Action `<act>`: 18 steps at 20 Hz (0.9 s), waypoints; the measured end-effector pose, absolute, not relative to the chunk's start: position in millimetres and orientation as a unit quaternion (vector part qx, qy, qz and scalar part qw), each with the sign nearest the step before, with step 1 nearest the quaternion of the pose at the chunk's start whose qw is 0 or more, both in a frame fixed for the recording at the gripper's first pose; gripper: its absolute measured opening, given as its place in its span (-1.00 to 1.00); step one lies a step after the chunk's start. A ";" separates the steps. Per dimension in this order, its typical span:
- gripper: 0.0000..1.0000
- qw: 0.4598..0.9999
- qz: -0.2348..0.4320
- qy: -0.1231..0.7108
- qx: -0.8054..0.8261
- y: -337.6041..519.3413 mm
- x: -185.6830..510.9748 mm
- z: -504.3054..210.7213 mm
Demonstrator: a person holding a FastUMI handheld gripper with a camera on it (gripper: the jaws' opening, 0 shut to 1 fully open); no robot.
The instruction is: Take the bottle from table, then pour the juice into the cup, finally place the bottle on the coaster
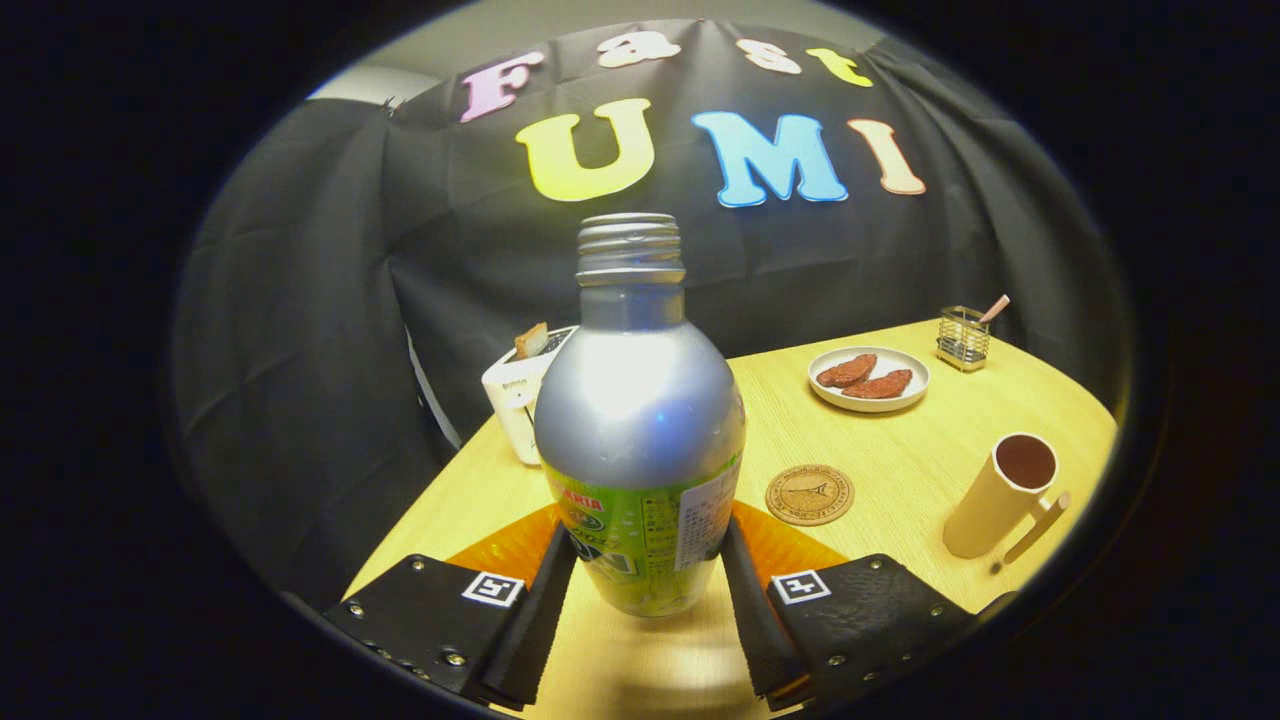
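A silver bottle with a green label and an uncapped threaded neck stands upright between my two black fingers. Both pads press against its lower sides, so my gripper is shut on it. The bottle's base appears lifted off the wooden table, with its shadow below. A round cork coaster lies on the table just beyond and right of the bottle. Farther right stands a cream cup with a handle and a dark inside.
A white toaster holding a bread slice stands behind the bottle on the left. A white plate with reddish food sits at the back. A small wire holder with a stick stands near the far corner. The table edge drops off at left.
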State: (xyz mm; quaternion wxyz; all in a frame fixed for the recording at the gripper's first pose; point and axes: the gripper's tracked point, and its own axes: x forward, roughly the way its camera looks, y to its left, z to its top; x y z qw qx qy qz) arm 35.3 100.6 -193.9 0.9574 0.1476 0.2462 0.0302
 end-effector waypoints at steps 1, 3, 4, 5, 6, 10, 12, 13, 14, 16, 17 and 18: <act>0.51 0.957 0.028 0.244 0.157 96.5 34.5 -193.0; 0.51 0.956 0.020 0.239 0.171 85.8 33.8 -188.3; 0.51 0.955 0.017 0.235 0.181 80.1 34.2 -186.3; 0.51 0.953 0.014 0.231 0.195 75.6 34.6 -186.2; 0.51 0.951 0.012 0.226 0.210 72.2 34.9 -184.3; 0.50 0.944 0.001 0.221 0.246 58.1 37.5 -187.4; 0.51 0.936 -0.004 0.218 0.276 54.4 39.6 -188.8; 0.51 0.930 -0.005 0.217 0.296 53.5 41.6 -189.7; 0.51 0.926 -0.003 0.209 0.315 52.0 44.3 -187.6; 0.51 0.920 -0.010 0.200 0.337 46.8 48.6 -186.5; 0.51 0.919 -0.014 0.198 0.340 43.5 49.4 -187.0; 0.51 0.918 -0.016 0.198 0.342 40.0 51.2 -187.2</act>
